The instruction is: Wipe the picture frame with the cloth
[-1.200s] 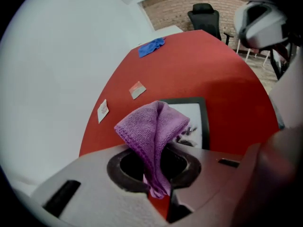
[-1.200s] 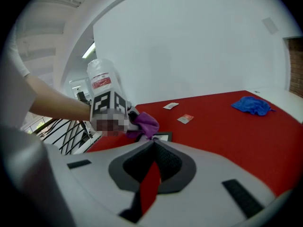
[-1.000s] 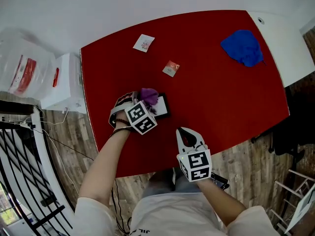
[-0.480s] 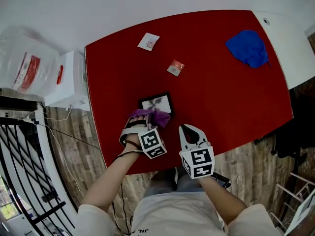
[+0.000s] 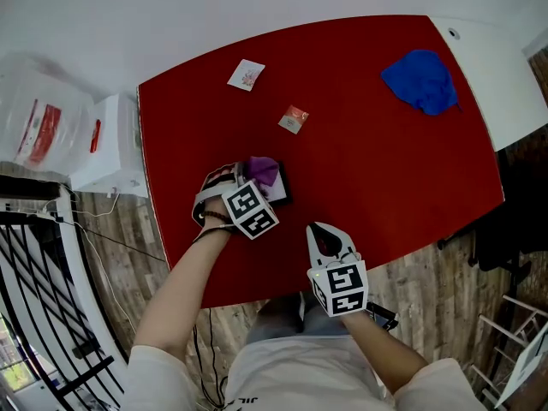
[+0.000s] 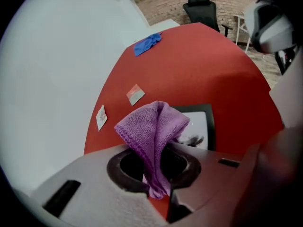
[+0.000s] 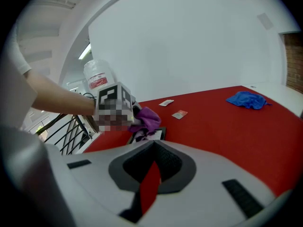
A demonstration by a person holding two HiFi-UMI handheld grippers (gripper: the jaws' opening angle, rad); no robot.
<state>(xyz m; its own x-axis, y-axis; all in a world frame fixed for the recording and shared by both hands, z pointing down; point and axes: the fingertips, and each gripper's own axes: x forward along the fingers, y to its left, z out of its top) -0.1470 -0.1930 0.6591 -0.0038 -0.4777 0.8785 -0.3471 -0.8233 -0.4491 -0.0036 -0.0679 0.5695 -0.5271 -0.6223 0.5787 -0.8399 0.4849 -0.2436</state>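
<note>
On the red table [image 5: 385, 169], a small black picture frame [image 5: 282, 188] lies mostly hidden under the purple cloth [image 5: 262, 170]. My left gripper [image 5: 253, 178] is shut on that cloth and holds it down on the frame. In the left gripper view the cloth [image 6: 154, 129] bunches up from between the jaws, and the frame [image 6: 201, 125] shows its white picture just beyond. My right gripper [image 5: 323, 229] hovers near the table's front edge, shut and holding nothing. The right gripper view shows the cloth [image 7: 147, 118] resting on the frame [image 7: 152, 134].
A blue cloth [image 5: 421, 81] lies at the far right of the table. Two small packets [image 5: 247, 74] [image 5: 294, 119] sit farther back. A white box [image 5: 111, 144] and a plastic bag [image 5: 38, 118] stand to the left, and a black railing [image 5: 34, 298] is below them.
My left gripper pulled the cloth off the frame toward the near edge, then swept it back over the frame. The right gripper stayed where it was.
</note>
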